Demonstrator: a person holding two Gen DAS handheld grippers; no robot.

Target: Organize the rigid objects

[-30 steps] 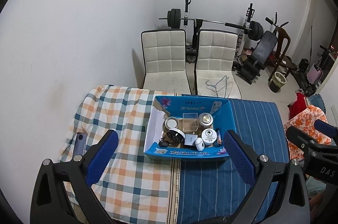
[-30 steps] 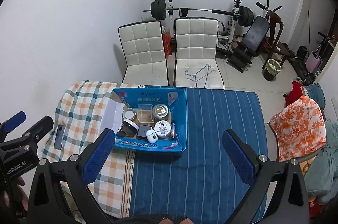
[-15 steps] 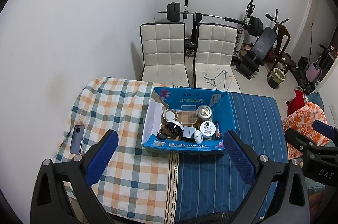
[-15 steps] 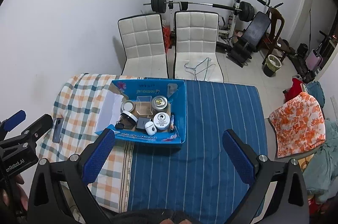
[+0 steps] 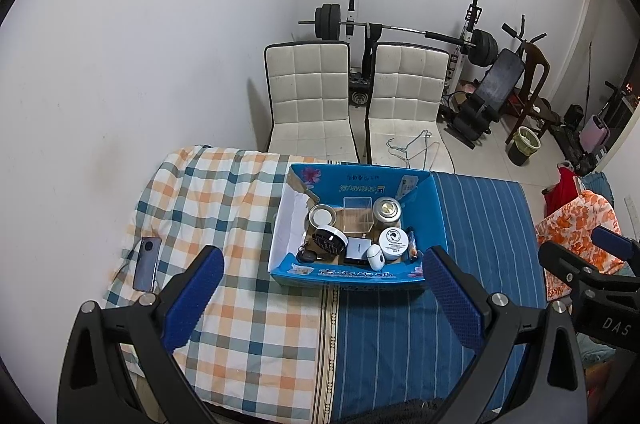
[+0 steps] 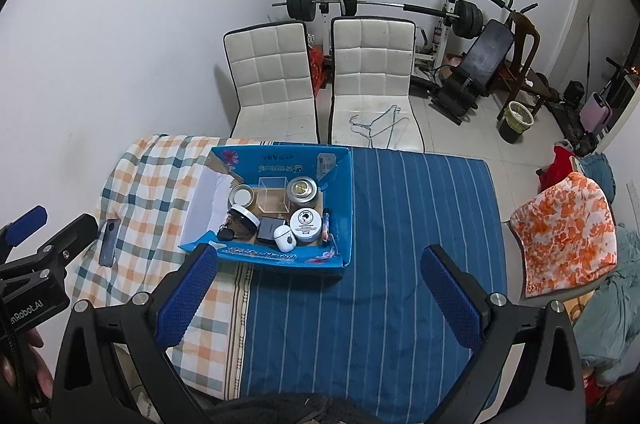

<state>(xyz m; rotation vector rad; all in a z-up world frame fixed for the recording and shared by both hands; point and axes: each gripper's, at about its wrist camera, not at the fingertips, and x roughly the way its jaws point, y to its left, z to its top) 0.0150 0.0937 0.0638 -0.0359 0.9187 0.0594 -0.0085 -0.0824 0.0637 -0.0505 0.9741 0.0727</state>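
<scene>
Still high up, both grippers, left (image 5: 322, 298) and right (image 6: 318, 290), gape empty; jars crowd the box (image 5: 424, 199), so a reach risks knocking neighbours.

Plain white walls (image 5: 160, 43), pale tiled floor (image 6: 460, 135). Two white quilted chairs (image 5: 308, 95) stand side by side against the far wall, wire hangers (image 6: 376, 123) on the right seat. Behind them a barbell rack (image 6: 380, 3), next to a black weight bench (image 5: 492, 83) and brown wooden chair (image 6: 524, 35). Small bin (image 5: 524, 143) on the floor. Bed in checked (image 5: 224, 191) and blue-striped sheets (image 6: 420, 224). Orange floral cloth (image 6: 568, 232) on the right.
</scene>
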